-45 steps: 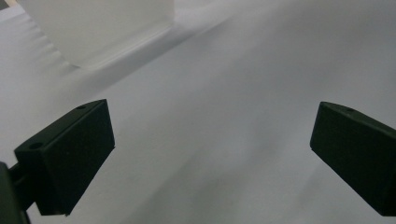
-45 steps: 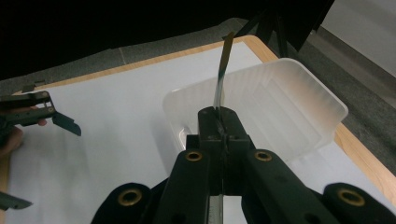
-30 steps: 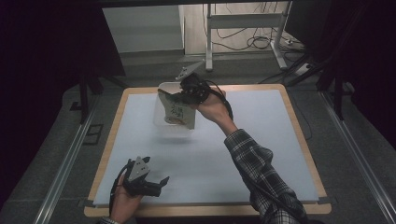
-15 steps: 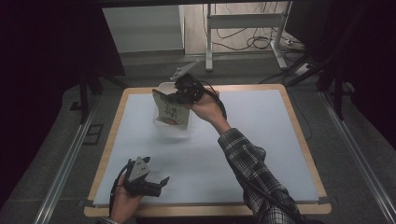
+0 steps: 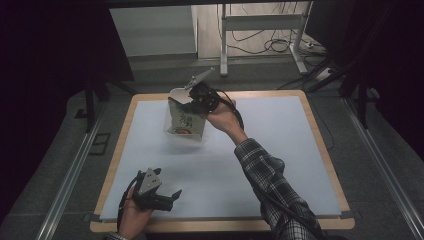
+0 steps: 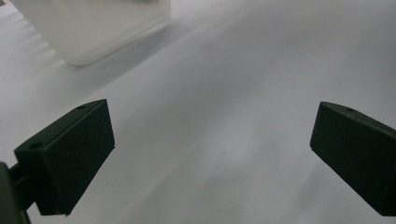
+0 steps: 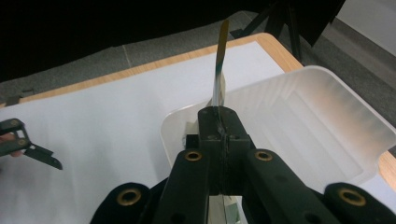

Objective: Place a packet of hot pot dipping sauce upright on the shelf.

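right hand-held gripper [image 5: 192, 100] clamped on the packet [image 5: 186, 119] above the tray [image 7: 299, 126]; i worry that thin edge slips, dropping it beside.

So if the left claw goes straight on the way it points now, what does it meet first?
Probably the translucent white tray: it lies ahead of the open left claw, slightly to one side. Until there, just bare white table cover; depth is unclear.

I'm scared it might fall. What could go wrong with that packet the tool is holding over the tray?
The right tool pinches the packet only by its thin top edge, so it could slip out or swing. It hangs tilted above the clear tray, so it might catch the rim and shove the tray. The left tool waits open and far off, too far to steady anything.
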